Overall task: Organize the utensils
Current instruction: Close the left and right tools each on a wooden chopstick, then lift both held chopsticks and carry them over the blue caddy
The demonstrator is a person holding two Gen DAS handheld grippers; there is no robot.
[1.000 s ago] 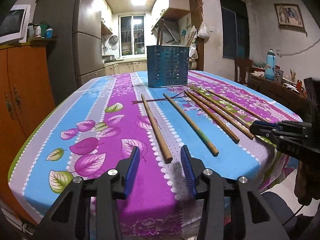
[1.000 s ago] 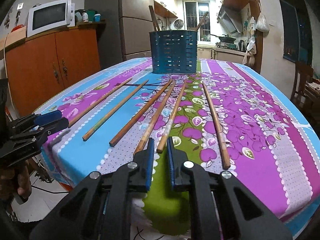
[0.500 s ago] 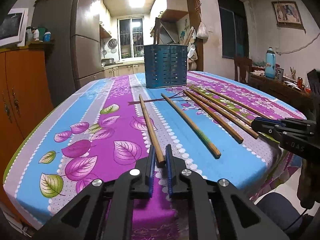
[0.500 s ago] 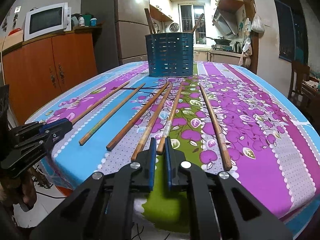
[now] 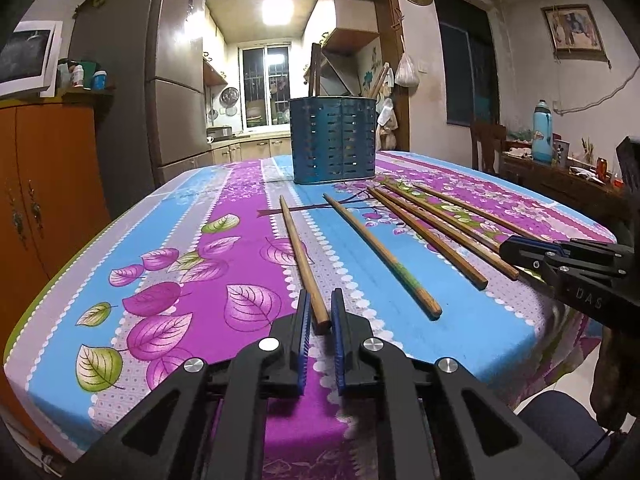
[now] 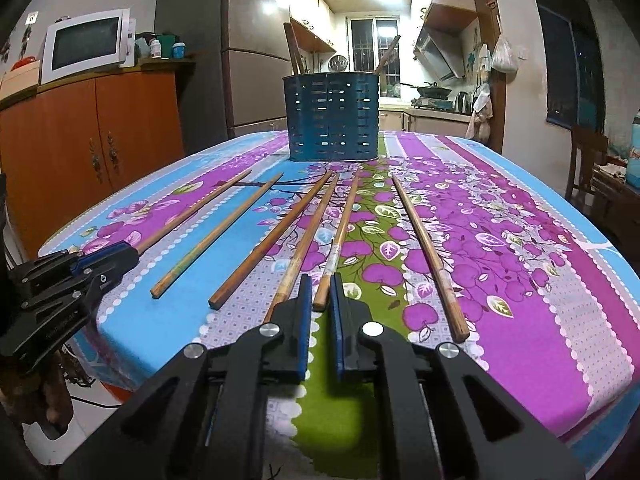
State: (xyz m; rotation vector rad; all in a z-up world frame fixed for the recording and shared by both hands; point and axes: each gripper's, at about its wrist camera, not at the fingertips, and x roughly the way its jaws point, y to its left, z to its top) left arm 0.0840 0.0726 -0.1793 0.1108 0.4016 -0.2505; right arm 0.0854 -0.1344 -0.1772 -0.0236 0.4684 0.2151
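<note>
The leftmost chopstick point(image 5: 304, 260) lies on the table toward its left side, thin tip pointing at the blue holder point(image 5: 333, 140) near the far edge, butt end close to the near edge, and my left gripper point(image 5: 320, 316) now has its two blue pads drawn in on either side of that butt. A second ago those jaws stood wide apart over the cloth short of the stick; half a second ago they had narrowed, and now the butt sits between them with only a sliver of gap showing, so I judge the grip is made or all but made, though I cannot tell if the pads truly bear on the wood. The stick itself has not lifted; it rests flat on the tablecloth point(image 5: 168, 280). On the other side my right gripper point(image 6: 320, 300) has crept forward with its jaws nearly together, and the near end of the fifth chopstick point(image 6: 338, 240) now sits in the narrow slot between them; whether it is pinched I cannot tell either. The second chopstick point(image 5: 380, 256) and the three beyond it lie untouched, fanned toward the holder, which already carries a few sticks. To me this means both pickups are starting, and nothing on the cloth has gone into the holder yet.
</note>
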